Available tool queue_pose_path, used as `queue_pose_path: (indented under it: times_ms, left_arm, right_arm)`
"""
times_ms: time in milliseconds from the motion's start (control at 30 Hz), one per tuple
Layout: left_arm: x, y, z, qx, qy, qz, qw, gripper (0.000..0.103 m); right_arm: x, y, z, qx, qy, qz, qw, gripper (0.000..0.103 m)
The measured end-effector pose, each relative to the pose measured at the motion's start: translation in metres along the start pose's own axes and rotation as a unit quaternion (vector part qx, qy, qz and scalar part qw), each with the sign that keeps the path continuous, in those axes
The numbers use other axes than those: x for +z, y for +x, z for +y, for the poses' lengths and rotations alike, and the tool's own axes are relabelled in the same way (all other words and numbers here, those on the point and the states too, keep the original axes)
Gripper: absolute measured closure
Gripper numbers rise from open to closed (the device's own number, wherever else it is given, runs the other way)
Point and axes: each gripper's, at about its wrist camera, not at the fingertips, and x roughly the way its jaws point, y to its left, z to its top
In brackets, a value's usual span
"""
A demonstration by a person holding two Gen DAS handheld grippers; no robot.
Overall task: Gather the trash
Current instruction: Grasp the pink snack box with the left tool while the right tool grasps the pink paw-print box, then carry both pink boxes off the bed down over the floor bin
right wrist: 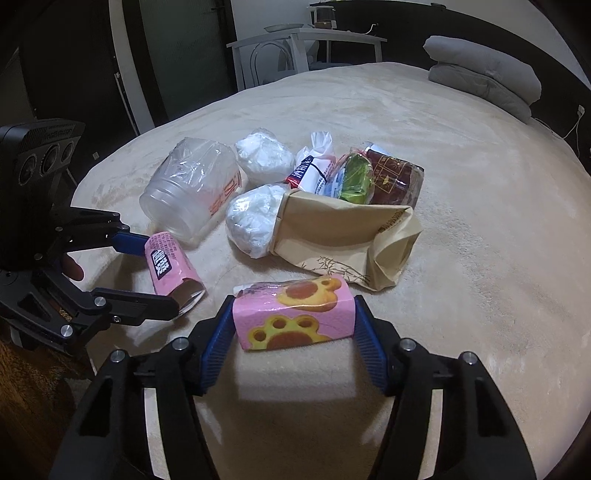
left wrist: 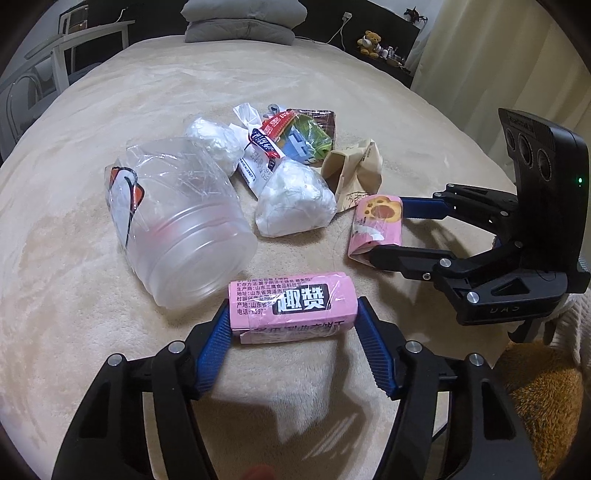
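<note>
1. The left gripper [left wrist: 291,317] has its fingers clenched on a pink wrapper with bold black lettering [left wrist: 293,308], which lies on the cream bed cover [left wrist: 92,295].
2. The right gripper [right wrist: 293,319] grips a second pink wrapper (paw-print cakes on it) [right wrist: 295,317] the same way, blue pads against both ends.
3. Just beyond sit the rest of the trash: a clear plastic jar [left wrist: 184,225] on its side, two white bagged wads [left wrist: 295,201], a tan paper bag [right wrist: 340,236] and coloured packets [left wrist: 295,136].
4. Grey pillows [left wrist: 240,18] lie at the bed's far end.
</note>
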Motion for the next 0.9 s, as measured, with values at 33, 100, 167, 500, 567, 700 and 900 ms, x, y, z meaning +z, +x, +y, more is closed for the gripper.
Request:
queue_pose_path:
  times_ms: [33,100,167,500,567,700,900]
  left_arm:
    - [-0.001,-0.001,0.0,-0.001,0.001,-0.001,1.0,0.039]
    - [-0.001,-0.003,-0.001,-0.001,0.003,-0.005,1.0,0.04]
    - [0.0,-0.008,-0.002,-0.007,0.003,-0.01,0.9999,0.04]
    - [-0.007,-0.037,-0.008,-0.015,0.006,-0.052,0.9985,0.04]
    - [-0.01,-0.042,-0.01,-0.016,0.005,-0.058,0.9982,0.04]
    - [-0.018,-0.052,-0.014,-0.017,0.007,-0.069,0.9975,0.04]
    - [-0.032,-0.073,-0.021,-0.023,0.006,-0.091,0.9955,0.04]
  right_arm:
    - [-0.001,-0.002,0.001,-0.001,-0.001,-0.002,1.0,0.042]
    - [-0.002,-0.006,0.002,-0.004,0.0,-0.006,1.0,0.042]
    - [-0.003,-0.011,0.004,-0.008,-0.002,-0.01,1.0,0.042]
    - [-0.015,-0.049,0.02,-0.029,0.015,-0.031,0.999,0.042]
    - [-0.019,-0.057,0.026,-0.036,0.018,-0.034,0.999,0.042]
    - [-0.028,-0.073,0.036,-0.044,0.031,-0.043,0.998,0.042]
    - [-0.05,-0.099,0.056,-0.055,0.048,-0.064,0.995,0.042]
